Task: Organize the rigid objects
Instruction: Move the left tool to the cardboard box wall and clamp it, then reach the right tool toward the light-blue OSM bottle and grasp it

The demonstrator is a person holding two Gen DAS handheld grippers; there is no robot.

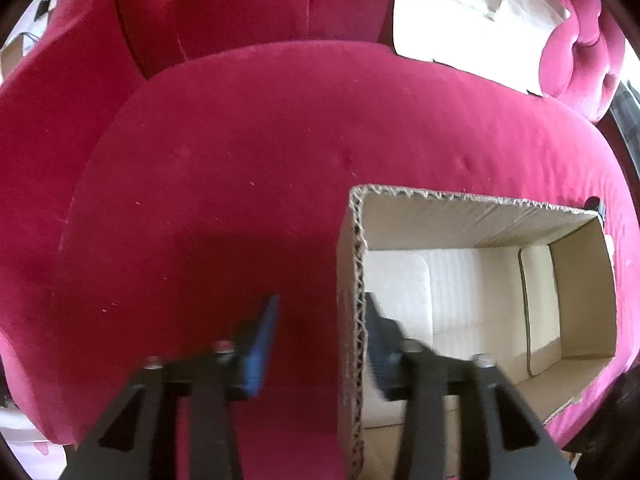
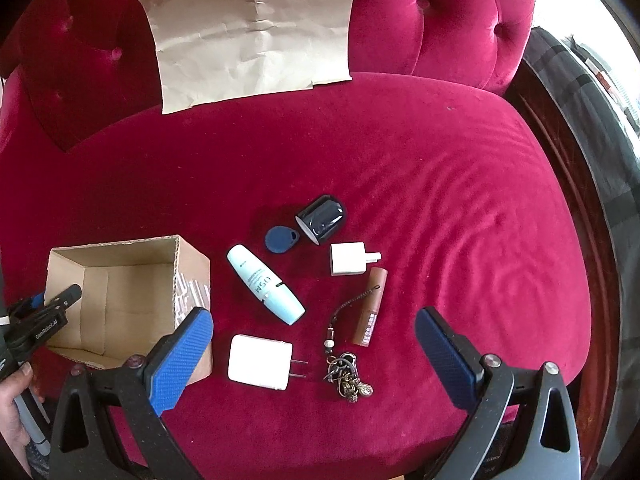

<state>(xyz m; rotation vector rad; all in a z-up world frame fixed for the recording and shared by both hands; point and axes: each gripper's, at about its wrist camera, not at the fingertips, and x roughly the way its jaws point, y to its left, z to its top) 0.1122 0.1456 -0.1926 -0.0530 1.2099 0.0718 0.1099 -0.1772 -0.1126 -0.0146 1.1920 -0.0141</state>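
Note:
An open cardboard box (image 1: 472,200) sits on the red velvet seat, and white padding (image 1: 400,292) lines its bottom. My left gripper (image 1: 320,304) straddles the box's left wall: one blue pad is inside against it, the other outside with a gap, so it stands open. Right of the box (image 2: 192,264) lie a white-and-blue bottle (image 2: 266,284), a white plug charger (image 2: 260,366), a small white adapter (image 2: 348,258), a brown lip tube (image 2: 370,306), a key bunch (image 2: 348,376), a blue fob (image 2: 280,239) and a dark cap (image 2: 320,220). My right gripper (image 2: 314,316) hangs wide open above them, holding nothing.
A creased brown paper sheet (image 2: 252,28) leans on the tufted backrest. The seat's right edge drops to a dark wooden frame (image 2: 560,160). A hand (image 2: 12,400) holds the left gripper (image 2: 52,300) at the box's left wall.

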